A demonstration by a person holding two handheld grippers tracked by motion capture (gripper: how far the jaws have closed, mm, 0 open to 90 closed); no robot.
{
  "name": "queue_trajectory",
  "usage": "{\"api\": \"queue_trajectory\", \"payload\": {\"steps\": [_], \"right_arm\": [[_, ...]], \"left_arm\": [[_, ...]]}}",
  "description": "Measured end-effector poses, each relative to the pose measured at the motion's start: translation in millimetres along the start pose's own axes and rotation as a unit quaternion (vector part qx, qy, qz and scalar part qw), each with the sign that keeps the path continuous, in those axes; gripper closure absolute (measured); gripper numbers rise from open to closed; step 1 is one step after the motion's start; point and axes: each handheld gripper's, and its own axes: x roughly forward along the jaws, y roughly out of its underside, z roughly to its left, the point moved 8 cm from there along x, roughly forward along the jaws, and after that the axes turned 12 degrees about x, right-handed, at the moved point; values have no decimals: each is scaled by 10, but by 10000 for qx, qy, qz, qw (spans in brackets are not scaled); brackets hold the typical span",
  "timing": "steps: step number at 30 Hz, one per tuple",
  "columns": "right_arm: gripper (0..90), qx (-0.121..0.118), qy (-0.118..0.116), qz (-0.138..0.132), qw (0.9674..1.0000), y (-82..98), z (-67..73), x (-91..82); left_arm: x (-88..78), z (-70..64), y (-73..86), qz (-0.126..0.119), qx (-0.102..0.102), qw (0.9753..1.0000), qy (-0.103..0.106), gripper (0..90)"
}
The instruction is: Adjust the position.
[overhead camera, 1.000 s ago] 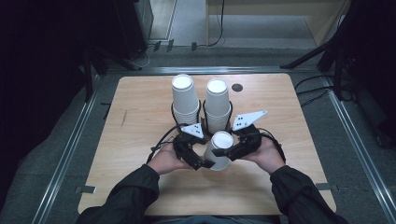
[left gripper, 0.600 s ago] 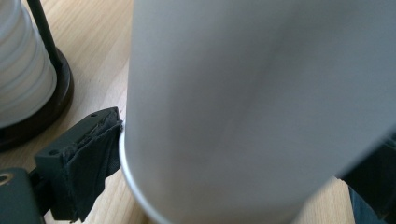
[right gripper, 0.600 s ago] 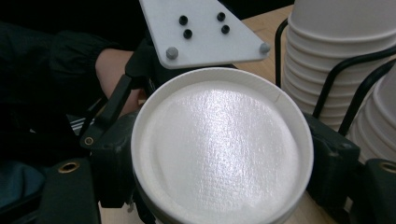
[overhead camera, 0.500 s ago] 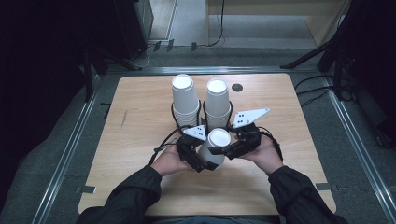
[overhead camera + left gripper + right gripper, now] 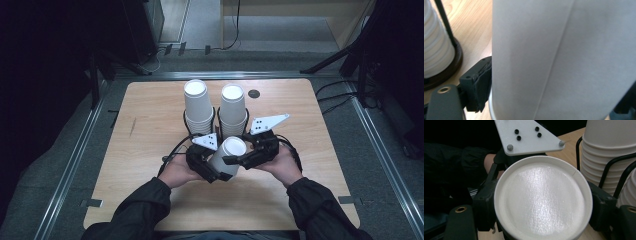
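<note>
Held cup: a single white paper cup [image 5: 227, 155] sits upside down and tilted between the two hand-held grippers, its flat bottom turned up toward the right one.
Left hand-held gripper [image 5: 212, 170]: pinching the cup's side wall; in the left gripper view one black padded jaw presses on the pale wall [image 5: 564, 60] (the other jaw is mostly hidden at the frame's edge).
Right hand-held gripper [image 5: 239, 160]: its two jaws stand either side of the cup near its bottom rim; in the right gripper view the round base [image 5: 543, 199] lies between them, both pads touching or just beside the rim, so it appears to clamp the cup.
Hands: left hand [image 5: 180, 172] and right hand [image 5: 282, 167] come in from dark sleeves, each wrapped around its tool.
Cup stacks: two tall stacks of white cups, left stack [image 5: 197, 107] and right stack [image 5: 233, 110], stand in black wire holders just beyond the grippers.
Counter [image 5: 150, 120]: light wood-grain top with rounded corners, a small dark round disc [image 5: 254, 93] beyond the right stack, a faint dark streak [image 5: 132, 128] off to the left.
Room: dim grey floor [image 5: 210, 35] around the counter, metal rails along its sides, black cables [image 5: 340, 92] and dark stand legs to the right (the far corners are too dark to read).
</note>
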Motion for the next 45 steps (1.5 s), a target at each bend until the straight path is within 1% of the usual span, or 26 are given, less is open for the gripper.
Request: {"api": "queue_trajectory", "payload": {"steps": [3,4,7,8,11,13,15,21,24,25,26,27,28,29,30,31,32,33,34,36,37,39,40,42,44,45], "right_arm": [[241,15,-7,-11,10000,-3,-1,-3],[201,-3,9,-27,10000,-9,-6,-17],[197,-67,31,25,10000,1,-6,-35],[178,-234,122,93,9996,20,-3,-42],[157,-248,223,218,9992,47,-17,-32],[153,-235,271,344,9988,81,-35,-22],[151,-256,284,477,9981,125,-42,-12],[149,-288,429,606,9968,182,-86,-3],[149,-297,481,674,9961,225,-130,-20],[149,-297,481,674,9961,225,-130,-20],[150,-339,538,731,9953,254,-158,-25],[150,-339,538,731,9953,254,-158,-25],[150,-413,594,787,9943,273,-169,-25],[150,-413,594,787,9943,273,-169,-25],[150,-406,574,819,9942,286,-168,-17],[150,-406,574,819,9942,286,-168,-17],[150,-400,584,859,9938,310,-174,4],[150,-400,584,859,9938,310,-174,4],[150,-409,582,886,9935,322,-179,11],[153,-416,610,980,9924,367,-200,39],[153,-442,650,1012,9918,376,-208,46],[153,-438,672,1024,9915,378,-206,50],[153,-444,667,1012,9916,371,-203,54],[153,-457,665,976,9919,365,-199,65],[153,-452,677,1016,9915,387,-217,82],[153,-452,677,1016,9915,387,-217,82]], "left_arm": [[-13,0,-3,26,-7,10000,35,138],[-32,-4,-11,12,11,10000,48,141],[-53,1,-10,28,5,10000,62,142],[-80,4,4,85,-1,9999,86,142],[-105,4,21,149,8,9999,86,142],[-134,7,38,253,42,9997,17,142],[-197,13,36,263,48,9996,-13,142],[-292,51,72,390,36,9991,-156,144],[-364,76,120,589,55,9979,-276,144],[-364,76,120,589,55,9979,-276,144],[-409,88,143,711,51,9971,-259,144],[-409,88,143,711,51,9971,-259,144],[-439,97,146,741,88,9968,-285,144],[-463,97,144,716,16,9972,-231,144],[-508,130,159,786,30,9963,-345,144],[-508,130,159,786,30,9963,-345,143],[-537,159,200,943,31,9946,-424,143],[-537,159,200,943,31,9946,-424,144],[-549,175,225,1044,35,9934,-465,144],[-551,199,283,1178,-77,9919,-469,144],[-551,199,283,1178,-77,9919,-469,142],[-554,234,332,1306,-78,9899,-547,141],[-555,246,359,1366,-122,9892,-509,142],[-532,271,424,1555,-200,9862,-525,143],[-499,260,440,1639,-247,9850,-474,143],[-499,260,440,1639,-247,9850,-474,143]]}}
